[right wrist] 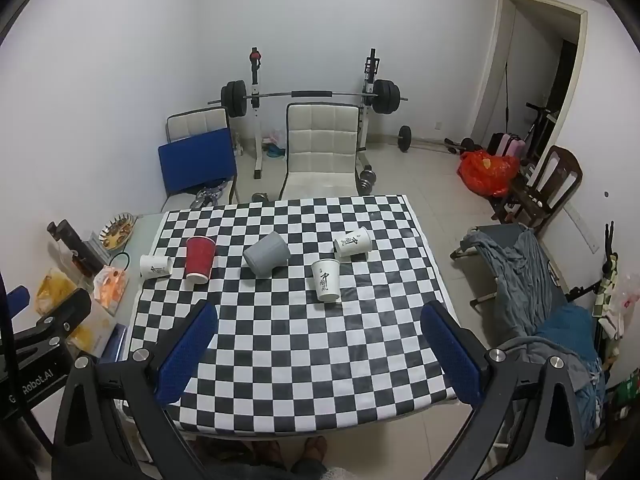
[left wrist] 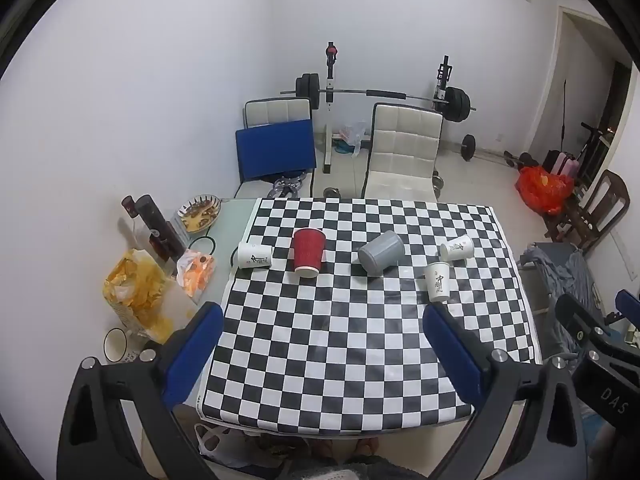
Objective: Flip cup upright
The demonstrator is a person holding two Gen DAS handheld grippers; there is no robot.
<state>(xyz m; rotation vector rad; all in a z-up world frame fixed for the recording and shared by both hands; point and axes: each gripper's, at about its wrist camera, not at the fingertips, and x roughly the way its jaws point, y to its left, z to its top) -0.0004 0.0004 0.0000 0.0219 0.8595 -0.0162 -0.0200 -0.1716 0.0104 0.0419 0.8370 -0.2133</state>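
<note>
Both wrist views look forward and down from above the near edge of the checkered table (left wrist: 344, 360) (right wrist: 296, 352), set well back from it. They share the whole cloth ahead of the jaws and the barbell rack (left wrist: 384, 94) (right wrist: 312, 94) against the far wall.

Cloth (right wrist: 280, 340): black-and-white check. Cups: one red (right wrist: 199, 258), one grey (right wrist: 266, 257), three white with black script (right wrist: 327, 285) (right wrist: 353, 241) (right wrist: 155, 267). Gripper pads (right wrist: 188, 354) blue on black frames.
</note>
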